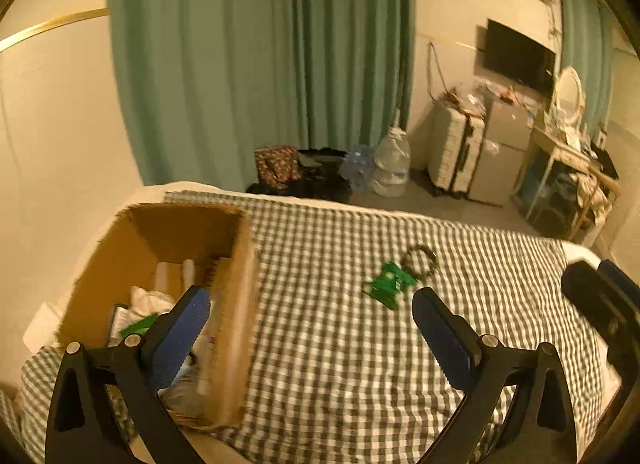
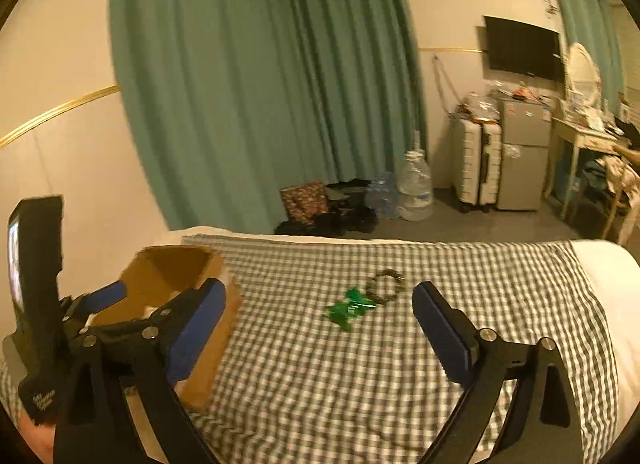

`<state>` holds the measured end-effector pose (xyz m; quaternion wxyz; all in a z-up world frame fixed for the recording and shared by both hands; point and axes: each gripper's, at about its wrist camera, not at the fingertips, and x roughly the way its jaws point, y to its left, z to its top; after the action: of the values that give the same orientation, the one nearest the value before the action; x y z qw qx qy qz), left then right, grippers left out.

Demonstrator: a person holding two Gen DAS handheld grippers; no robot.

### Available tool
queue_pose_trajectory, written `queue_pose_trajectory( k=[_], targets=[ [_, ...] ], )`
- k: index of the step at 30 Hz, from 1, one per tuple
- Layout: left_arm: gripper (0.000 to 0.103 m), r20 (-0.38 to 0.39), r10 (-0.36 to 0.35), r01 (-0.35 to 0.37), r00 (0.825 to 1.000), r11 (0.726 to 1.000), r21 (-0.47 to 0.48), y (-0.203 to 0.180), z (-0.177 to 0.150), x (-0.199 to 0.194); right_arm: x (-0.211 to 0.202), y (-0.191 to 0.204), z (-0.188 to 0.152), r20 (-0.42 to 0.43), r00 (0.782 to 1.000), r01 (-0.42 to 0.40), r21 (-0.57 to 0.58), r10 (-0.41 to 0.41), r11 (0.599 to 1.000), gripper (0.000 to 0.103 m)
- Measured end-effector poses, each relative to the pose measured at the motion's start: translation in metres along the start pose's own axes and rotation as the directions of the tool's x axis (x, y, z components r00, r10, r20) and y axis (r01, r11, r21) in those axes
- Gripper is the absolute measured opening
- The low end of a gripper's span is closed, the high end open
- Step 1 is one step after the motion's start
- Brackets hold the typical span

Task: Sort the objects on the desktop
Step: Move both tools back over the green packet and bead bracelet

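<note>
Box (image 1: 240,304) at lower left looks mostly loaded, both the left gripper (image 1: 312,328) and right gripper (image 2: 320,332) gape empty, leaving only the green packet (image 1: 387,284) and dark ring (image 1: 419,260) mid-frame.

Left gripper (image 1: 310,328) and right gripper (image 2: 318,328) — jaws spread wide, nothing between, angled downward.

Green packet (image 2: 349,310) (beside ring (image 2: 386,285)) on checked cloth (image 2: 320,376)

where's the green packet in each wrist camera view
Left wrist: the green packet lies on the checked cloth, right of centre, just below-left of the dark beaded ring.
Right wrist: the green packet lies near centre, again below-left of the ring.
Shared landmark: the cardboard box at left.
</note>
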<state>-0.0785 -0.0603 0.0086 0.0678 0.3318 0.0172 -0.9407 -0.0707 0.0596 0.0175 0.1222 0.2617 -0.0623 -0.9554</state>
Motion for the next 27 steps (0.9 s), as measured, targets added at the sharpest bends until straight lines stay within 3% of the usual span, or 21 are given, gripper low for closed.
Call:
queue_pose_trajectory(
  k=[7, 13, 20, 25, 27],
  targets=[
    [0.103, -0.104, -0.054, 0.059, 0.993, 0.997, 0.047, -0.035, -0.024, 0.042, 0.021, -0.06, -0.012, -0.036, 0.998, 0.063, 0.146, -0.058, 0.987, 0.096],
    [0.103, -0.141, -0.055, 0.07, 0.989, 0.992, 0.103, -0.051, -0.039, 0.08, 0.058, -0.093, -0.045, -0.057, 0.989, 0.143, 0.182, -0.134, 0.973, 0.096],
    [0.103, -0.209, -0.046, 0.062, 0.977, 0.996, 0.07, -0.058, -0.047, 0.146, 0.111, -0.122, -0.069, -0.07, 0.981, 0.191, 0.143, -0.183, 0.971, 0.096],
    [0.103, -0.229, -0.067, 0.089, 0.971, 0.992, 0.087, -0.07, -0.047, 0.195, 0.15, -0.144, -0.067, -0.108, 0.982, 0.174, 0.193, -0.155, 0.966, 0.096],
    [0.103, -0.272, -0.092, 0.119, 0.958, 0.989, 0.086, -0.075, -0.047, 0.218, 0.166, -0.149, -0.063, -0.116, 0.981, 0.172, 0.188, -0.153, 0.967, 0.096]
  ],
)
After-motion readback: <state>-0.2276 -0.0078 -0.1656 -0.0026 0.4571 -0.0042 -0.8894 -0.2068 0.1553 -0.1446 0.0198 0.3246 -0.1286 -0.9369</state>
